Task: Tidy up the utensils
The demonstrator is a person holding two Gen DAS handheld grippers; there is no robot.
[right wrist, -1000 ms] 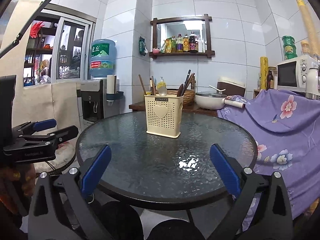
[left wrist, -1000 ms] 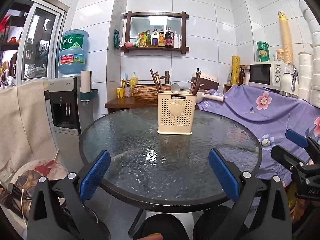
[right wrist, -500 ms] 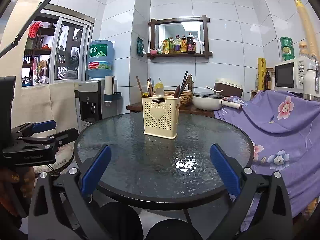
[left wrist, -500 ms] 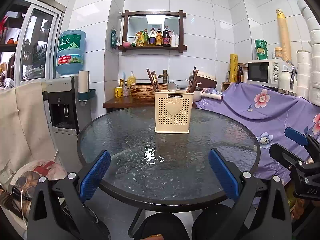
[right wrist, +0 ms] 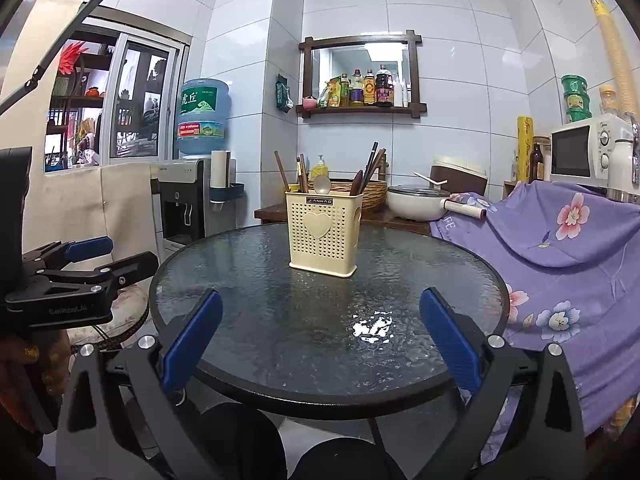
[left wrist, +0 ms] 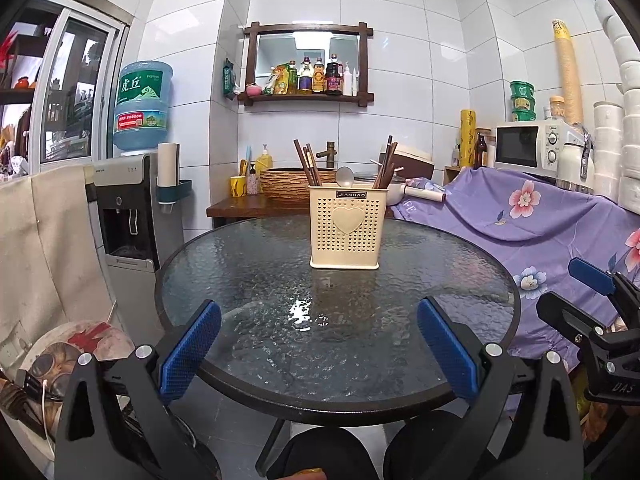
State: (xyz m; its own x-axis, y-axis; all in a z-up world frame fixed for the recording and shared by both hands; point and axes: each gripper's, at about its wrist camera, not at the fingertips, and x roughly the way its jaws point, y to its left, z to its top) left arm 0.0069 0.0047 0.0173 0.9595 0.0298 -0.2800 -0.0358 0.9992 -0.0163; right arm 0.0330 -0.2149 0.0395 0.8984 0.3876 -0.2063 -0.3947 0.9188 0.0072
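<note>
A cream perforated utensil holder point(left wrist: 346, 227) point(right wrist: 325, 234) with a heart on its front stands upright on the far half of the round glass table point(left wrist: 240, 280) point(right wrist: 248, 280). Dark chopsticks point(left wrist: 306, 162) point(right wrist: 370, 166) and a metal spoon point(left wrist: 344, 177) point(right wrist: 321, 184) stick out of its top. My left gripper point(left wrist: 318, 344) is open over the table's near edge, nothing between its blue pads. My right gripper point(right wrist: 320, 340) is likewise open and empty, well short of the holder. Each gripper shows at the side of the other's view.
A water dispenser point(left wrist: 132, 200) stands left of the table. A purple floral cloth point(left wrist: 520, 216) covers furniture on the right, with a microwave point(left wrist: 528, 146) behind. A wooden counter point(left wrist: 248, 204) with a basket and a white pot point(right wrist: 412, 200) lies beyond the table.
Both views have drifted back and slightly lower from the table; the holder looks a little farther off. Both grippers stayed open and empty.
</note>
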